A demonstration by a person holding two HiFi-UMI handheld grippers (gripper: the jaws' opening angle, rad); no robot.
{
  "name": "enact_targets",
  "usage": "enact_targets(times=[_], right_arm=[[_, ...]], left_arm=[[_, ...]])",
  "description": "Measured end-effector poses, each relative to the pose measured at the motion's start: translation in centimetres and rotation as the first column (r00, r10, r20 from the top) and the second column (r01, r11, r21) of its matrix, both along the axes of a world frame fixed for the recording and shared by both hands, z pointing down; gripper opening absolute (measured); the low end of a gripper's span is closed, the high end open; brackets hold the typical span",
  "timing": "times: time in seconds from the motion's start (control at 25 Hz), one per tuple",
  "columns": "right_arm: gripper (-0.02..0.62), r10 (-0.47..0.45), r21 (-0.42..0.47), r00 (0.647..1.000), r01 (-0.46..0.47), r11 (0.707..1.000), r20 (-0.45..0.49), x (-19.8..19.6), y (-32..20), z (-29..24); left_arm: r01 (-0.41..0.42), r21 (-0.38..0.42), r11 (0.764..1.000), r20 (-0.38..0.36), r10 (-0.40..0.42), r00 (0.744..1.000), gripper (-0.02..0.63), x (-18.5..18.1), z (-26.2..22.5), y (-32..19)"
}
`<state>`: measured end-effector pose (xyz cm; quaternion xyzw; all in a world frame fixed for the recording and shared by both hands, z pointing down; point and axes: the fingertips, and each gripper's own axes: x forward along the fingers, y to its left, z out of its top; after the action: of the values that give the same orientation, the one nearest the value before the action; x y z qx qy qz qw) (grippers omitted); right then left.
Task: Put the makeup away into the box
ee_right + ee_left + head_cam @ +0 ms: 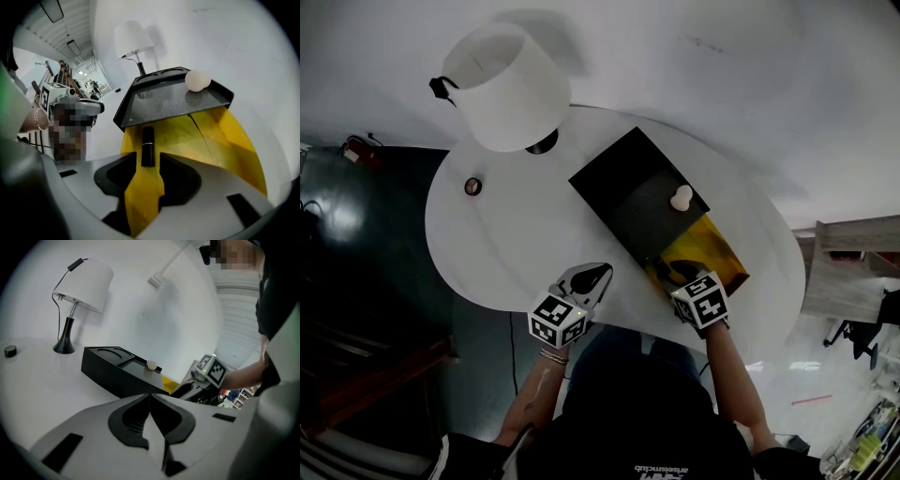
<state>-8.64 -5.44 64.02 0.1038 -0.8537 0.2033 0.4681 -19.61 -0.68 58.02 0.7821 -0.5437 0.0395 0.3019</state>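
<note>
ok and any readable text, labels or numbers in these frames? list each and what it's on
Nothing reads clearly.
White print on the person's dark top: upside down, too small to read.
Left gripper, right gripper: cubes show square marker patterns only, no letters or digits.
Box, lamp, black tube: no print visible.

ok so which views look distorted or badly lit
Head view: fisheye warp, with the bright round white table against a nearly black floor. Left gripper view: black vignette corners, a mosaic patch top right. Right gripper view: yellow box interior evenly lit, corners vignetted too.
</note>
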Motion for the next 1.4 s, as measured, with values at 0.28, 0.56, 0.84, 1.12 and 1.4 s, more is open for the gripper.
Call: enact_targets(times=[0.28, 0.56, 0.84, 1.12, 1.4], right_arm=[[0.172, 0.063, 0.094, 0.998, -0.065, 0.993, 0.026, 1.2, -1.3, -2.0], [0.169, 0.134, 0.143, 0.981, -0.154, 0.978, 0.143, 2.8, -1.2, -6.1], [0.074, 0.15, 0.169, 0.959, -0.193, 0.966, 0.239, 5.6, -1.3, -9.0], [0.037, 0.121, 0.215, 0.923, -0.21, 0.954, 0.366, 7.5, -2.0, -14.5], [0.032, 0.079, 0.253, 0.905, -0.199, 0.947, 0.418, 9.7, -3.0, -17.5]], left_arm=[[-0.025, 0.037, 0.999, 0.015, 0.025, 1.0, 0.02, 0.7, -1.3, 0.3], [-0.024, 0.047, 0.999, 0.086, 0.02, 0.996, 0.02, 1.6, -2.3, 0.8], [0.007, 0.125, 0.992, 0.153, -0.027, 0.988, 0.02, 3.5, -5.4, -0.1], [-0.036, 0.161, 0.986, 0.192, 0.004, 0.981, 0.02, 6.4, -8.8, -1.6], [-0.067, 0.227, 0.972, 0.256, 0.007, 0.967, 0.02, 8.6, -12.5, -3.4]])
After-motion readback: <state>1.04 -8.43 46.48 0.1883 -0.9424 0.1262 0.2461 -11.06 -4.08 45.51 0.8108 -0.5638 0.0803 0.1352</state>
